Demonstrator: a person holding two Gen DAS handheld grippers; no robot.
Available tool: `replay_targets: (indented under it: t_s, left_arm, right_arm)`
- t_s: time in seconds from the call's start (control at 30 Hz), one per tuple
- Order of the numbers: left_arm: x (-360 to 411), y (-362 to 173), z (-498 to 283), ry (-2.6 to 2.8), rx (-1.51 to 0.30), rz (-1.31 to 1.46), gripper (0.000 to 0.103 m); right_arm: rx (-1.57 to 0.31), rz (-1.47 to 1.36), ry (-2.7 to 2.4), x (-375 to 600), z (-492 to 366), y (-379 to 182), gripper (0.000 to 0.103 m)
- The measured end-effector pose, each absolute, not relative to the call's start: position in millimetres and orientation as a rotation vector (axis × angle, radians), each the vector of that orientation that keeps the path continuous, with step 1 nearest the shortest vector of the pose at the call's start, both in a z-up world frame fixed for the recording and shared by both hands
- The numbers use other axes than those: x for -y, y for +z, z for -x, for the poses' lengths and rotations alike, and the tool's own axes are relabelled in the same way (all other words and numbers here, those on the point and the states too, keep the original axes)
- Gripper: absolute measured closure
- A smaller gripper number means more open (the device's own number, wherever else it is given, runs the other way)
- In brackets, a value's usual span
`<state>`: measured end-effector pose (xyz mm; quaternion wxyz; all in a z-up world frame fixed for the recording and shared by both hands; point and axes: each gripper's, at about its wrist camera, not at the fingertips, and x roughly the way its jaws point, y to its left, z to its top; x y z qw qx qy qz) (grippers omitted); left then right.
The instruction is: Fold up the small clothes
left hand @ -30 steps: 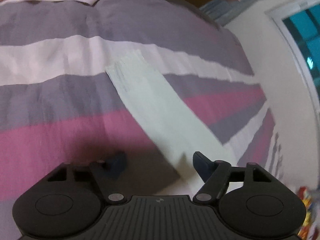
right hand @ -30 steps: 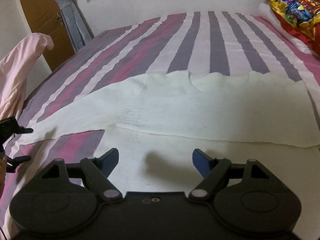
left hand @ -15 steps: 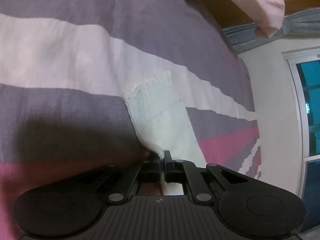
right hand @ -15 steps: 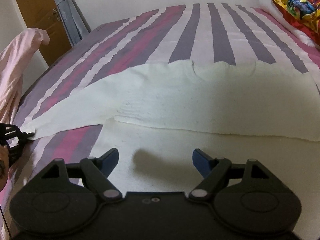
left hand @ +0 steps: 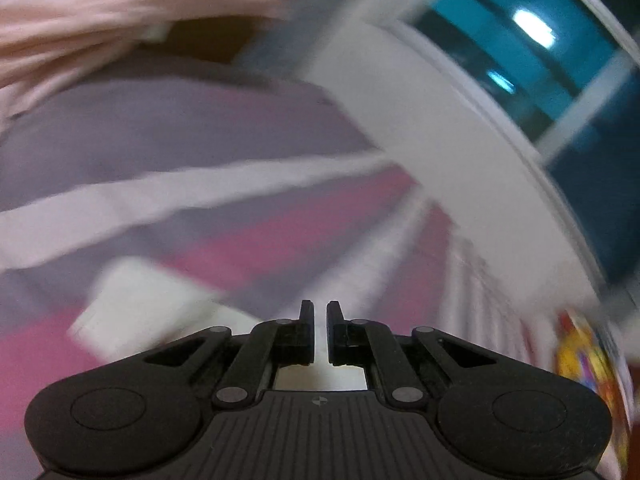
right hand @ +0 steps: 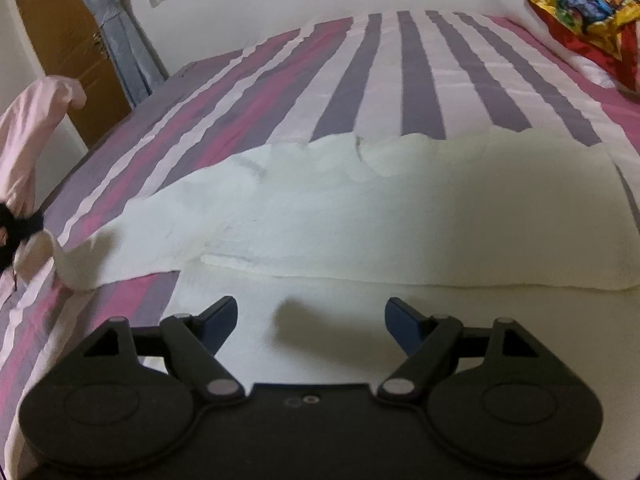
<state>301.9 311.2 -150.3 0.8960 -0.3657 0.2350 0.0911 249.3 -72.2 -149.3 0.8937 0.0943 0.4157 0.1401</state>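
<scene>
Cream knit, a small long-sleeved top [right hand: 400, 208], lies spread across the striped bedsheet [right hand: 400, 72] with its body already doubled toward the neckline and one sleeve [right hand: 132, 232] stretched out toward the sheet's door-side edge. At that sleeve's cuff the left gripper [left hand: 318, 320] has its jaws nearly together with a slim gap showing, pinched on the cuff end; in the right wrist view the cuff curls up off the sheet where the dark fingers meet it. The left wrist view is blurred, so the exact bite is hard to read. The right gripper [right hand: 310, 314] hovers over the near hem of the top, jaws wide apart and holding nothing. A pink garment [right hand: 36, 120] hangs beyond the sheet's edge and a bright patterned pillow [right hand: 576, 12] sits at its far corner. The step in hand looks like the sleeve fold: next, carry the cuff across the body and lay it flat, perhaps with the right gripper steadying the hem
</scene>
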Motion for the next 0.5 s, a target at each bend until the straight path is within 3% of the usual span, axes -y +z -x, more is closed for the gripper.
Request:
replay_targets:
  t_s: [0.2,0.43,0.47,0.5]
  left_arm:
    - [-200,-130,-331,-0.021,-0.551,0.692,0.097]
    - [-223,-188,-316,0.254,-0.728,0.795,0.096]
    - [-231,-194,-306,0.288,-0.730,0.793,0.094]
    - [-247,-198,-297,0.321,-0.735,0.812,0.072]
  right_arm:
    - [-0.850,-0.235,0.257,103,-247,-145,0.023]
    - [-0.840,-0.228,0.237,134,-239,-142,0.022]
    - [-0.840,-0.229,0.233,136,-239,-142,0.022]
    - [-0.843,-0.236,0.232,138,-238,-144,0.022]
